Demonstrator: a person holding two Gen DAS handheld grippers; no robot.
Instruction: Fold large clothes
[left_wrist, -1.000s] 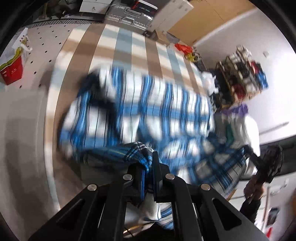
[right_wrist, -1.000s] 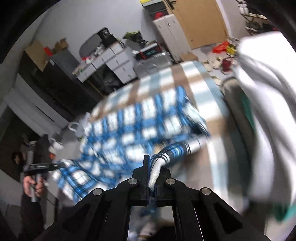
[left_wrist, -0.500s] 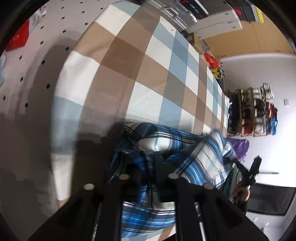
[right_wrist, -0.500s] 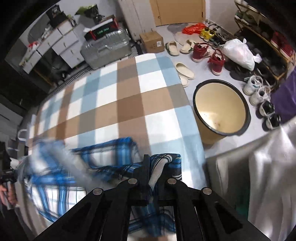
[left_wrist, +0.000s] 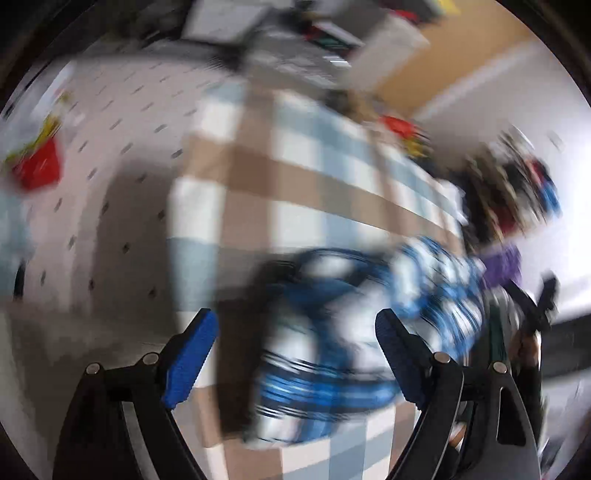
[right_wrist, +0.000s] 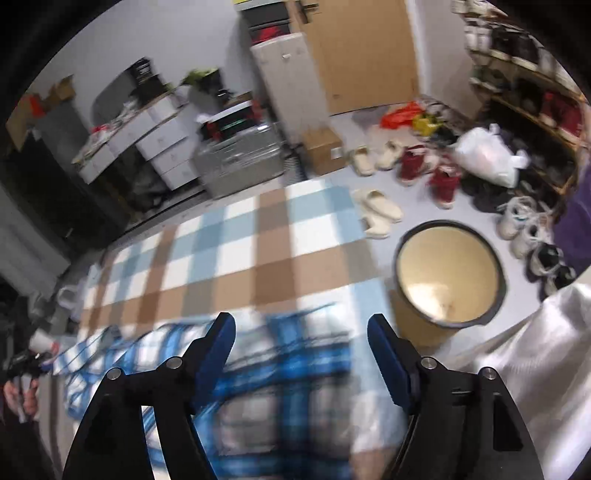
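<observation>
A blue and white plaid shirt lies bunched on a checked brown, blue and white cloth that covers the table. In the left wrist view, which is blurred, my left gripper hangs above the shirt. Its jaws are opening and the blue pads stand wide apart, free of the fabric. In the right wrist view the shirt lies below my right gripper, whose jaws are also opening, with nothing pressed between them. The other gripper shows small at the left edge.
A round tan bin stands on the floor just past the table's right edge. Beyond it lie several shoes and slippers, a white bag, a cardboard box and a silver case. A white garment hangs at the right.
Both grippers held plaid fabric earlier and have now let go, jaws spread wide. The shirt has dropped onto the checked cloth and lies bunched under them.
</observation>
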